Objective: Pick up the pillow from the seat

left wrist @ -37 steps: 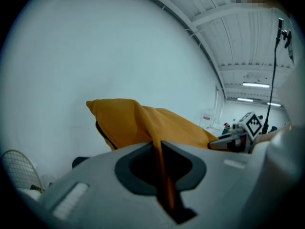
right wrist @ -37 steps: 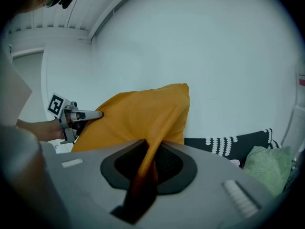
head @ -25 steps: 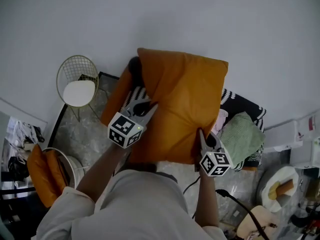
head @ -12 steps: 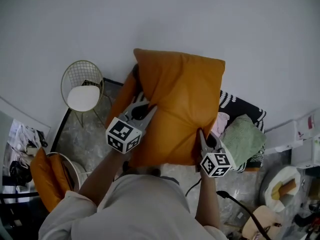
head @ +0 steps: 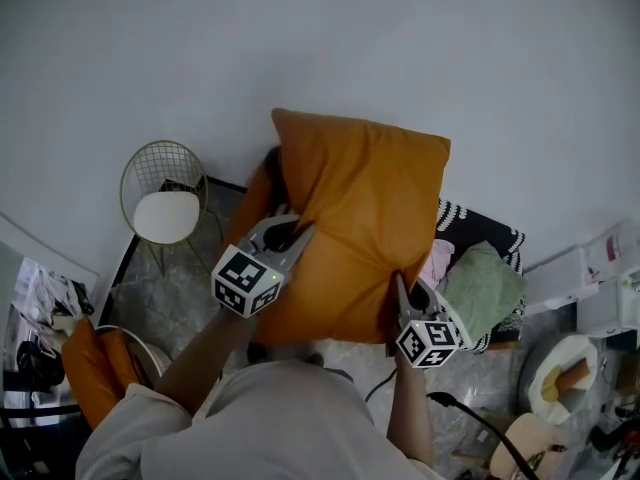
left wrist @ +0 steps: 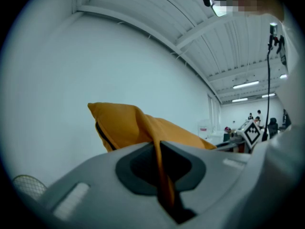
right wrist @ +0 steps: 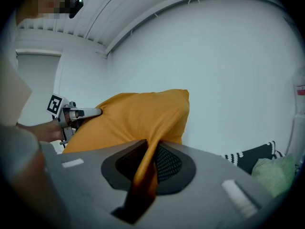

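1. Step in hand: the grab looks done and this is the lift. The orange pillow (head: 360, 223) is up in the air between both tongs. As far as I can judge it's off the seat (head: 478, 218), the dark one with the striped black-and-white trim showing to its right.
2. Left tongs (head: 300, 230) are clamped on the pillow's left edge. The left gripper view shows a thin fold of the orange cover pinched right between the jaws, with nothing else in there.
3. Right tongs (head: 398, 290) are clamped too, down at the near right corner. Same story in the right gripper view: a fold of cover squeezed between the jaws.
4. Where it sits: in front of the person, out toward the plain wall (head: 320, 38). It covers most of the seat, with a green cloth (head: 485, 288) just beside it on the right and a wire chair (head: 165, 193) well off to the left.
5. Which way it points: the broad face is turned toward the person and the two free corners point to the far side. The long axis looks like it runs near to far, though it's close to square, so don't quote me.
6. Next move, my guess: bring both hands up and back together. Each side only has a pinch of cover, so pulling them apart or jerking could slip the fabric out.
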`<state>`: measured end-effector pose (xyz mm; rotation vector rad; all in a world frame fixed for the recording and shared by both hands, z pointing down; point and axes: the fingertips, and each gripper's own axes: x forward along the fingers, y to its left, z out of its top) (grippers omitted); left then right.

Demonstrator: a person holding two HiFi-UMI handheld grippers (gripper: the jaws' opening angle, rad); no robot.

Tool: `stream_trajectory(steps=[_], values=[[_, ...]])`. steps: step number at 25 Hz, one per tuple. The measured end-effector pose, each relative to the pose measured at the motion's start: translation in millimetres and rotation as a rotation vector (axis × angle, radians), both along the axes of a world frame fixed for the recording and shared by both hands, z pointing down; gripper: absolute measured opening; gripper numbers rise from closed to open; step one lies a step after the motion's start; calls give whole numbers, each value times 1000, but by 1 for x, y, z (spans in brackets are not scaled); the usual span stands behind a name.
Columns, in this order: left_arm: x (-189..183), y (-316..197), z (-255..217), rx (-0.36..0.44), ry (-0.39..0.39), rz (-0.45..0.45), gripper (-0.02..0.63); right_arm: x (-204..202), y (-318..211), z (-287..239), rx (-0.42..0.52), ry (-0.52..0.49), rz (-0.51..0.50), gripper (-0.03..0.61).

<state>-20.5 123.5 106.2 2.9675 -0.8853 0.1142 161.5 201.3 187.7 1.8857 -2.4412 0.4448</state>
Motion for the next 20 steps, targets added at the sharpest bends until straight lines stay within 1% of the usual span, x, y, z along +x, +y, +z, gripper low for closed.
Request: stream_trajectory(steps=[8,14,20], values=[[-24,-8,-9,15,16,5,21,-23,-8,-9,21,5,4,54],[-29,-17,-11,20,18,-1,21,-28,-17,-13,29,16,2,54],[-39,-15,-15,31,25,4,21,-37,-16,-16,36,19,6,54]])
